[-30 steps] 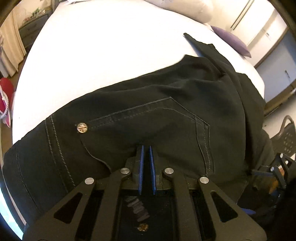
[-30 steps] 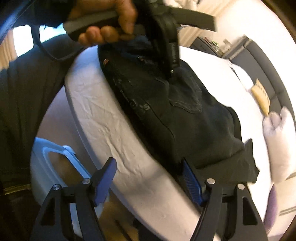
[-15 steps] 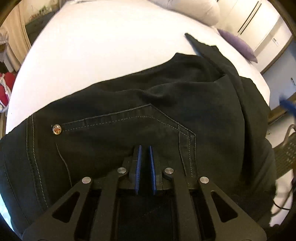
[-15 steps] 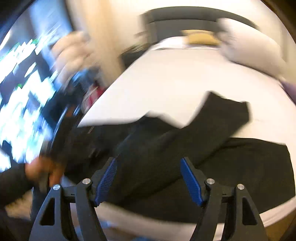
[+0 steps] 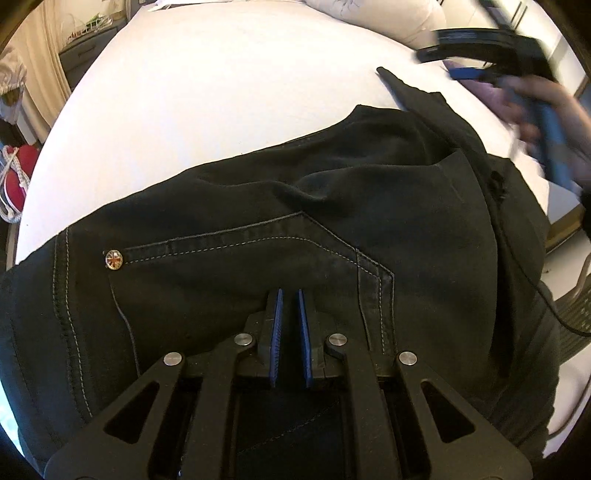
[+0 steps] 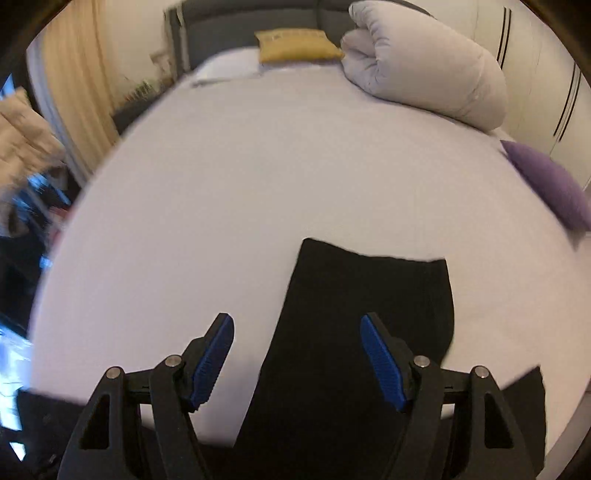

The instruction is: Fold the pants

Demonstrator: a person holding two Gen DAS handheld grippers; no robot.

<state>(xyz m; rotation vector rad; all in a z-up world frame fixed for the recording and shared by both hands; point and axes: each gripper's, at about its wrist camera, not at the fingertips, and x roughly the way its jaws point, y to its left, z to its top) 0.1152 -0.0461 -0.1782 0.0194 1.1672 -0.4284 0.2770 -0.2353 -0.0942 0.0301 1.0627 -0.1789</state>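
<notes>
Black pants [image 5: 332, 229] lie on a white bed [image 5: 221, 92], back pocket up, with a small rivet [image 5: 113, 259] at the pocket corner. My left gripper [image 5: 289, 295] rests over the pocket near the waistband, its blue pads nearly together; I cannot see cloth between them. My right gripper [image 6: 297, 325] is open and empty, held above the end of a pant leg [image 6: 369, 295] that points up the bed. The right gripper also shows blurred in the left wrist view [image 5: 517, 74], at the upper right beyond the leg hem.
A rolled white duvet [image 6: 424, 70], a mustard pillow [image 6: 295, 46] and a grey headboard [image 6: 221, 33] are at the bed's far end. A purple cushion [image 6: 546, 181] lies at the right edge. A red item [image 5: 14, 181] is on the floor at left.
My right gripper swung from the bed's side, across the pants, to above the leg end, facing up the bed. The left gripper stayed at the pocket.
</notes>
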